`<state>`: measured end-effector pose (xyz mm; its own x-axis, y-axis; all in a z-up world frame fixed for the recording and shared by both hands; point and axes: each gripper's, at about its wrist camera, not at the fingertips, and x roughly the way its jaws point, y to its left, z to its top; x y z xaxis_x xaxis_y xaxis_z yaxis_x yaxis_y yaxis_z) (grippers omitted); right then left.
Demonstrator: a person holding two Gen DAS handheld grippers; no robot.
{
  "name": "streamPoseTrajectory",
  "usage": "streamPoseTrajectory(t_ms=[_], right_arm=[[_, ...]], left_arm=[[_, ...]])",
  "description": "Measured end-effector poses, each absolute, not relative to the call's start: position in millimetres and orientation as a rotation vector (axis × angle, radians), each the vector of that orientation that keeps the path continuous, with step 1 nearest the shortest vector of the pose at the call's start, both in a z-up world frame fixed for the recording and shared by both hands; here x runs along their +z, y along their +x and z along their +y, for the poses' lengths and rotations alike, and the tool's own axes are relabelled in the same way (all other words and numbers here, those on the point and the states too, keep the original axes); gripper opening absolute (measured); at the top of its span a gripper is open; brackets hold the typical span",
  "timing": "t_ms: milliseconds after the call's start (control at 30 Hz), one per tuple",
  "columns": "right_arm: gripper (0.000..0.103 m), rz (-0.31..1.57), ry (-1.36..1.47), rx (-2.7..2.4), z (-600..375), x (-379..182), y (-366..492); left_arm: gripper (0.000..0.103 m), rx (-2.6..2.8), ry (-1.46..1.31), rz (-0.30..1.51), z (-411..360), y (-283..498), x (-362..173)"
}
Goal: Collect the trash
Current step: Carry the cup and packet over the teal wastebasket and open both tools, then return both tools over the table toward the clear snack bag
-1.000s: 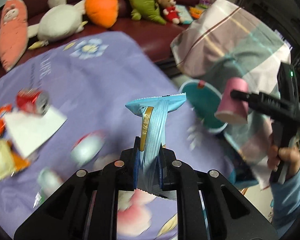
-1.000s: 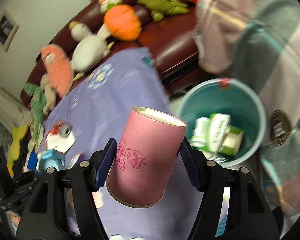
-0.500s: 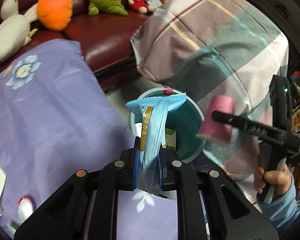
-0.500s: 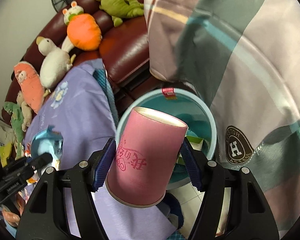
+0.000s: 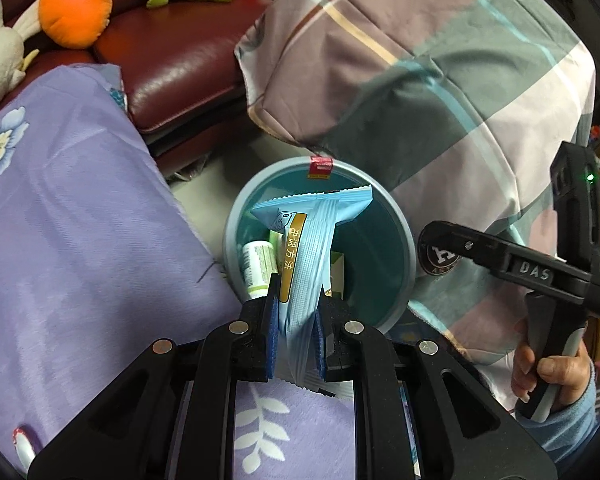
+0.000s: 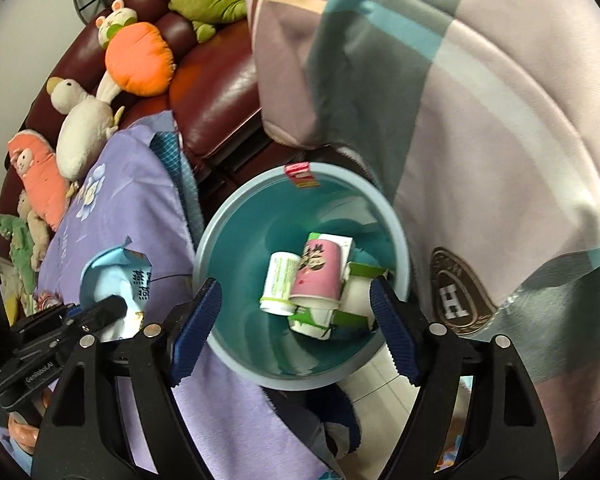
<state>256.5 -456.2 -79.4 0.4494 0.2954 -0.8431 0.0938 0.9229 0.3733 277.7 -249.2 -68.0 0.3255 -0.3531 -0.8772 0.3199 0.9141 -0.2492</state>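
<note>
My left gripper (image 5: 296, 312) is shut on a light blue snack wrapper (image 5: 308, 248) and holds it upright over the near rim of the teal trash bin (image 5: 396, 276). My right gripper (image 6: 296, 300) is open and empty, directly above the bin (image 6: 236, 344). The pink paper cup (image 6: 316, 276) lies inside the bin on a white bottle (image 6: 278, 284) and green-and-white cartons (image 6: 332, 240). The left gripper with the wrapper (image 6: 116, 284) shows at the left of the right wrist view; the right gripper (image 5: 432, 236) shows at the right of the left wrist view.
The bin stands on the floor between a table with a purple floral cloth (image 5: 72, 232) and a big plaid cushion (image 5: 440, 80). A dark red sofa (image 5: 172, 60) with plush toys (image 6: 136, 60) is behind. More trash (image 5: 24, 446) lies on the cloth.
My right gripper has opened and the pink cup has dropped into the bin. My left gripper has carried the wrapper from over the table to over the bin's rim.
</note>
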Motion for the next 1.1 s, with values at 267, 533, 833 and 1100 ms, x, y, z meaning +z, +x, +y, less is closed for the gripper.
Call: streamPoseTrajectory(t_ms=[267, 533, 833, 1100], right_arm=[[0.075, 1.072, 0.399, 0.079, -473, -73, 257], [0.076, 1.064, 0.406, 0.043, -482, -71, 256], [0.079, 1.087, 0.395, 0.04, -470, -70, 257], [0.082, 1.109, 0.375, 0.055, -447, -63, 251]], left_arm=[[0.016, -0.486, 0.001, 1.184, -276, 287, -84], [0.073, -0.48, 0.048, 1.175, -287, 279, -95], [0.084, -0.445, -0.008, 1.176, -263, 272, -91], [0.087, -0.396, -0.073, 1.158, -227, 257, -80]])
